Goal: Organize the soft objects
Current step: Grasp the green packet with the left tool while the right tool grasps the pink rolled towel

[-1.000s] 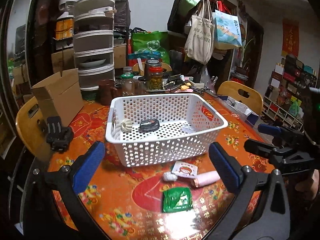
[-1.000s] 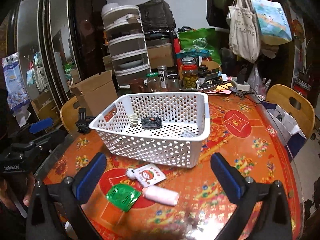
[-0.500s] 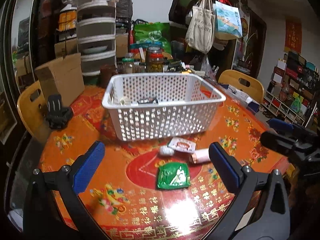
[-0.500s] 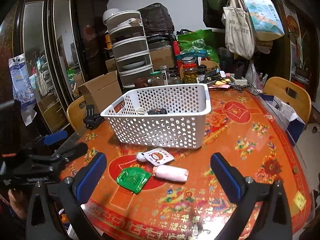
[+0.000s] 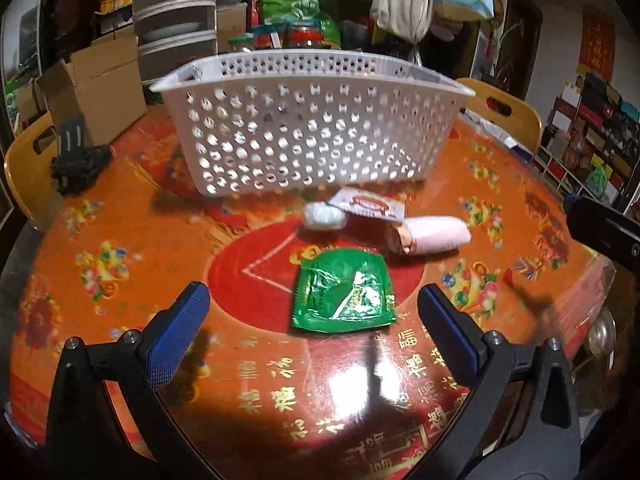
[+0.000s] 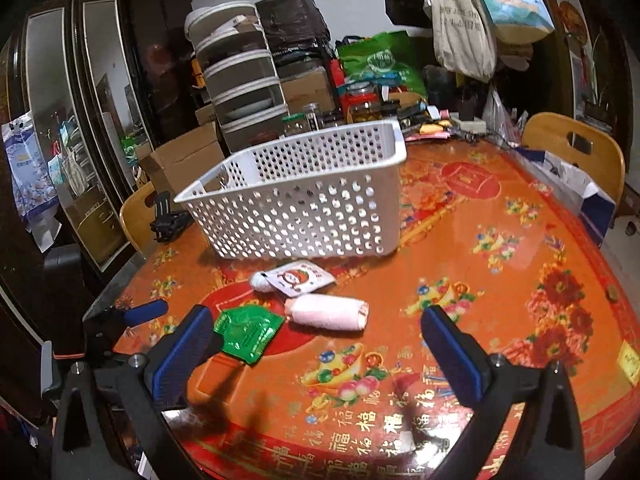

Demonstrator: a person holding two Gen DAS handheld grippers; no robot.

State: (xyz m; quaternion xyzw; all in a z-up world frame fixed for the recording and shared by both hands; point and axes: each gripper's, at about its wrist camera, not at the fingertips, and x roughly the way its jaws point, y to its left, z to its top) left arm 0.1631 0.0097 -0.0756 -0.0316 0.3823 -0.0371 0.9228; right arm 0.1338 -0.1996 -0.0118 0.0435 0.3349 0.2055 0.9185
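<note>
Both grippers stand with jaws wide apart and empty, low over the bench (image 5: 120, 240). The left gripper (image 5: 312, 332) lines up on the green packet (image 5: 344, 290), which lies flat just ahead of its fingertips. The right gripper (image 6: 316, 344) faces the pink roll (image 6: 326, 312).

Four soft items sit outside the white basket (image 5: 312, 128): the green packet, the pink roll, a white sachet with a red print (image 5: 368, 206) and a small white bundle (image 5: 324, 216) touching that sachet.

Risks, as judged:
- The packet is thin and the bench surface glossy, so closing jaws may skid it away or scrape the surface.
- The roll may turn out from between the pads.
- The two grippers are working near each other and could clash.
</note>
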